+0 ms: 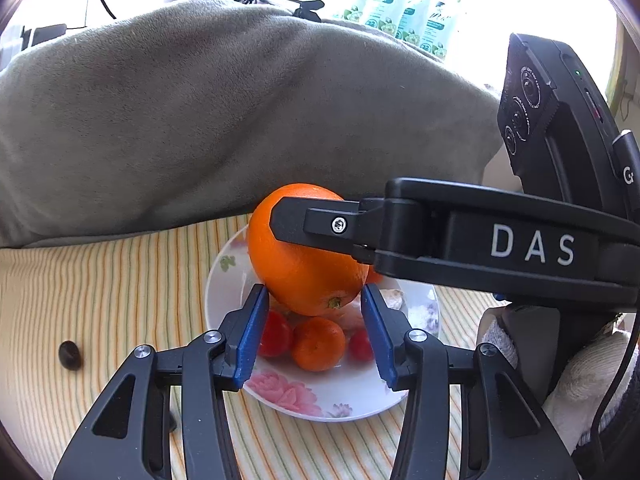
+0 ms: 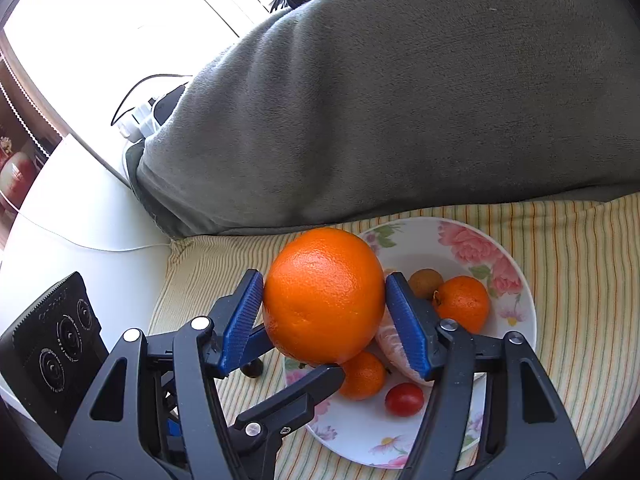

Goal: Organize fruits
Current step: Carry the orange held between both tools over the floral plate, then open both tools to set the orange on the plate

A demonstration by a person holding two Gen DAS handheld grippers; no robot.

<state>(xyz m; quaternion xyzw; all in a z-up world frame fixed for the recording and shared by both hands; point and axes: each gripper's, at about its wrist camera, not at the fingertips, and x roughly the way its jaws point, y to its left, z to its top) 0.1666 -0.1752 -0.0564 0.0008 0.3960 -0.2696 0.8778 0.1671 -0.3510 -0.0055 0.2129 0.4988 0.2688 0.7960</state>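
Currently holds a large orange (image 2: pixel 324 296) between the blue pads (image 2: pixel 242 320) of the right gripper (image 2: pixel 325 322), pads pressed against both sides of the fruit. Carries that orange above the near-left rim of a flowered plate (image 2: pixel 516 280), partly over the striped cloth (image 2: pixel 580 280). Appears in the left wrist view as a black finger laid across the upper side of the orange (image 1: pixel 304 256), with the fruit raised over the plate (image 1: pixel 320 400).

Left gripper (image 1: pixel 316 340): jaws narrowly apart, nothing clamped between the blue pads (image 1: pixel 250 340). Points down at the plate, with the orange beyond and above the fingertips, not touching them. Frames a small tangerine (image 1: pixel 318 344) and two cherry tomatoes (image 1: pixel 276 334) between the fingers, all resting on the plate.

Plate contents in the right wrist view: two tangerines (image 2: pixel 462 304), one cherry tomato (image 2: pixel 404 400), a brown kiwi (image 2: pixel 426 282) and a peeled pink citrus piece (image 2: pixel 390 340) partly hidden by the right finger.

Behind the plate: a grey blanket (image 2: pixel 400 100), bunched high. Left of the cloth: a white tabletop (image 2: pixel 80 216).
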